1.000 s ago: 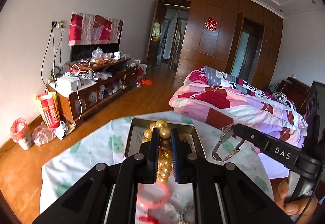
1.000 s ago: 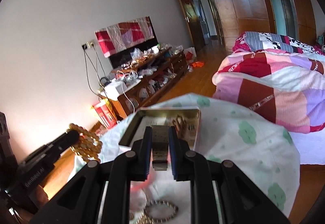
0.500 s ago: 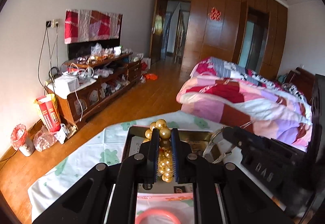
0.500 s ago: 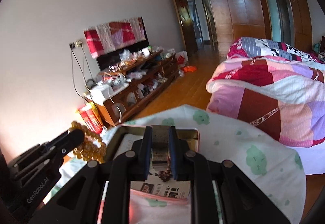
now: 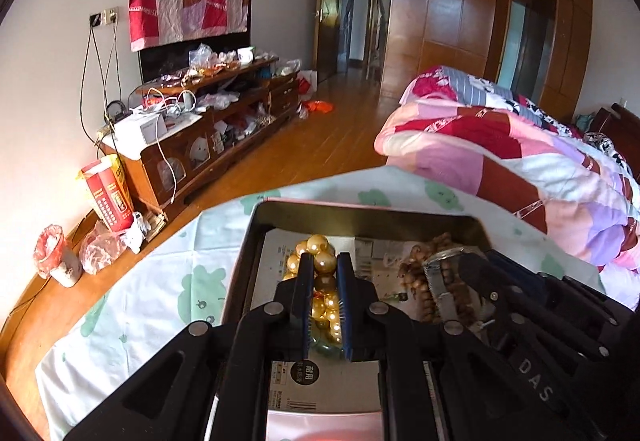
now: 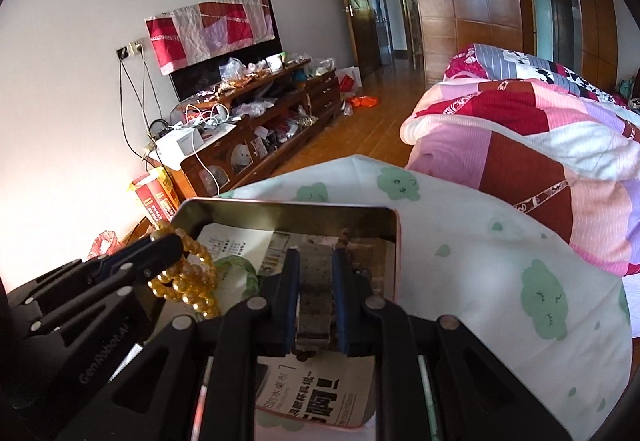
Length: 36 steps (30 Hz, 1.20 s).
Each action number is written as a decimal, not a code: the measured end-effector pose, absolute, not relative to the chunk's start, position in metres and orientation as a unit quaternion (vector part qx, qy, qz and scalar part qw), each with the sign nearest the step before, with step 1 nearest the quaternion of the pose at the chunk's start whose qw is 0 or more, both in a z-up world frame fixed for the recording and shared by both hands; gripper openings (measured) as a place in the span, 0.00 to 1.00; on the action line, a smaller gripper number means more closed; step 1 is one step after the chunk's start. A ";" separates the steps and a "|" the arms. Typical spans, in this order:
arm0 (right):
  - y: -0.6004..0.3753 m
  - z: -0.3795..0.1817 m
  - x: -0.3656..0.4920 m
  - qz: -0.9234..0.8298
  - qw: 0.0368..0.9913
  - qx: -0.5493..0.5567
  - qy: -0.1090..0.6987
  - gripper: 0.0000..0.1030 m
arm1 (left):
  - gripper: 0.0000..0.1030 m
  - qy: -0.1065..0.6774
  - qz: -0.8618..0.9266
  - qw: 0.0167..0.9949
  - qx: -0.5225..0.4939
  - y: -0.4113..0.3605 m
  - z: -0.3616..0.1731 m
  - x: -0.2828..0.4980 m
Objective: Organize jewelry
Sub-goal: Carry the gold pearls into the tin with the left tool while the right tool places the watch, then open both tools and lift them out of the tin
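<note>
Left wrist view: left claw (image 5: 325,273) clamped on gold bead bracelet (image 5: 320,261), hanging over paper-lined metal tin (image 5: 360,211) on worktop (image 5: 160,281). Right claw (image 6: 316,273) pinches grey metal watch band (image 6: 316,281), above same tin's right side.

right hand-held gripper (image 6: 316,283) | clamps metal band (image 6: 315,293) (grey) | over tin (image 6: 280,209)

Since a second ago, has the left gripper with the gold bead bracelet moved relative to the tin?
Yes. The left gripper, shut on the gold bead bracelet, has advanced from short of the metal tin to over its paper-lined inside.
</note>
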State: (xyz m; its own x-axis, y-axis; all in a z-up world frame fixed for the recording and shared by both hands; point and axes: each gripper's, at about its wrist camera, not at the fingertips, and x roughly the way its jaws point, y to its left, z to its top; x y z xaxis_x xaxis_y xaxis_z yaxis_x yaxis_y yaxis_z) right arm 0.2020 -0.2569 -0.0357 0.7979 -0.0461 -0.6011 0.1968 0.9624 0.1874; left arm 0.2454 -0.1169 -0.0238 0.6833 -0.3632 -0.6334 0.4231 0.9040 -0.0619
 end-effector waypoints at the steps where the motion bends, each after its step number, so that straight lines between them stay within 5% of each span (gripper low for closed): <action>1: -0.257 -0.037 0.203 -0.064 0.940 0.121 0.312 0.18 | 0.10 0.337 -0.213 0.916 0.048 -0.117 -0.025 0.245; 15: -0.255 -0.053 0.203 -0.058 0.931 0.123 0.340 0.19 | 0.11 0.364 -0.175 0.912 0.073 -0.124 -0.041 0.254; 17: -0.256 -0.053 0.201 -0.058 0.929 0.128 0.343 0.25 | 0.28 0.382 -0.175 0.905 0.067 -0.122 -0.042 0.255; 19: -0.258 -0.049 0.195 -0.056 0.927 0.137 0.344 0.59 | 0.50 0.389 -0.170 0.904 0.054 -0.117 -0.039 0.252; 20: -0.257 -0.045 0.191 -0.055 0.930 0.140 0.337 0.60 | 0.62 0.387 -0.167 0.906 0.049 -0.115 -0.037 0.250; 24: -0.257 -0.027 0.173 -0.068 0.936 0.137 0.317 0.70 | 0.64 0.378 -0.160 0.911 0.040 -0.109 -0.021 0.235; 32: -0.249 0.008 0.127 -0.075 0.942 0.154 0.289 0.71 | 0.65 0.354 -0.142 0.923 0.044 -0.091 0.008 0.194; 36: -0.240 0.018 0.100 -0.083 0.947 0.149 0.272 0.81 | 0.65 0.347 -0.134 0.927 0.049 -0.081 0.014 0.168</action>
